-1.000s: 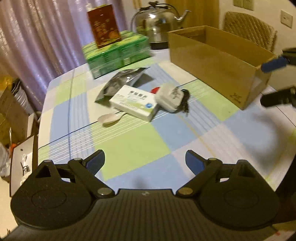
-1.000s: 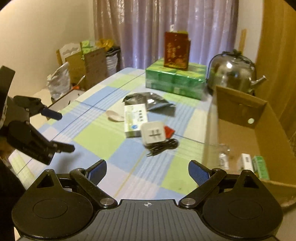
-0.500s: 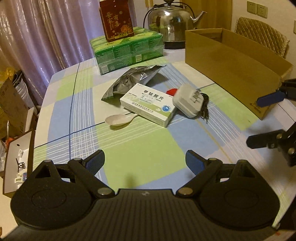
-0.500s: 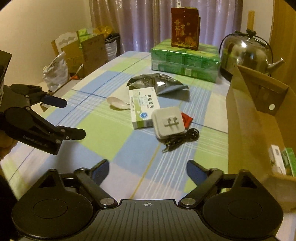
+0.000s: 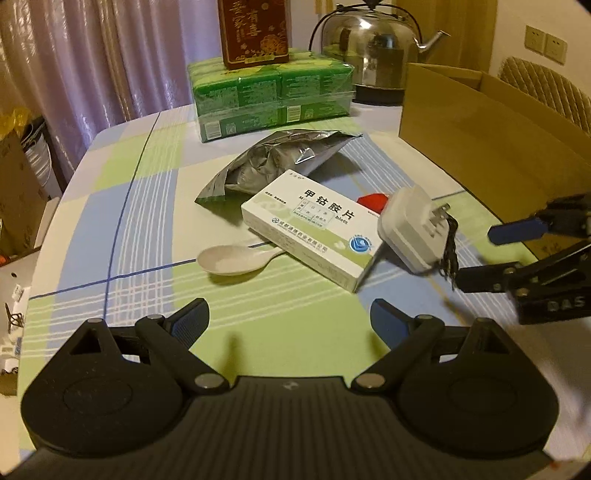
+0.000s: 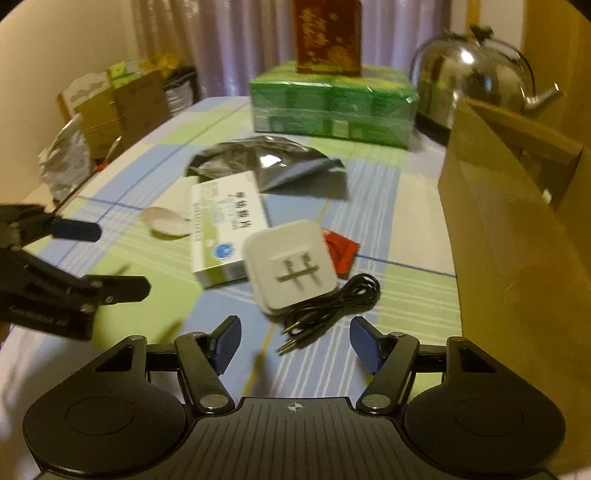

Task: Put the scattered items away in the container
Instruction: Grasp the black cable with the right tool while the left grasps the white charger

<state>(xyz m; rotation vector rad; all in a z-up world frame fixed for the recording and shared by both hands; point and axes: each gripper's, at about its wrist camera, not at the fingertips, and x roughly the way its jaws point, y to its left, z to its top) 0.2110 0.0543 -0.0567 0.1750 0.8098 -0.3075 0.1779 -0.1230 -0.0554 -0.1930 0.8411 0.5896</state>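
Checked tablecloth (image 5: 147,206) in blue, green and white squares over a table, dim warm light. Purple curtain (image 5: 92,66) behind the far edge; wall sockets (image 5: 546,43) and a woven chair back (image 5: 546,86) beyond the table on the right.

Left gripper (image 5: 290,317) low over a green square, jaws spread wide, nothing between them. Right gripper (image 6: 295,345) likewise parted and empty, just short of the black cable (image 6: 332,306).

Scattered items ahead of both grippers, in one loose cluster:
- white spoon (image 5: 236,258), nearest ahead of the left gripper, handle end tucked under the medicine box (image 5: 314,230)
- medicine box lying flat, propped a little at its near corner
- white charger (image 6: 291,269) prongs up, leaning against the box; cable coiled at its near side
- small red packet (image 6: 341,251) half hidden behind the charger
- crumpled silver foil bag (image 5: 280,162) just behind the box

Cardboard box (image 6: 517,229), the container, open-topped, close on the right side of the right gripper; contents not visible.

Far end of table: shrink-wrapped green tissue packs (image 5: 271,96) with a dark red carton (image 5: 255,33) standing on top; steel kettle (image 5: 369,44) beside them, behind the container.

Off the table's left edge: cardboard cartons (image 6: 110,107) and a crinkled bag (image 6: 66,162) on the floor.
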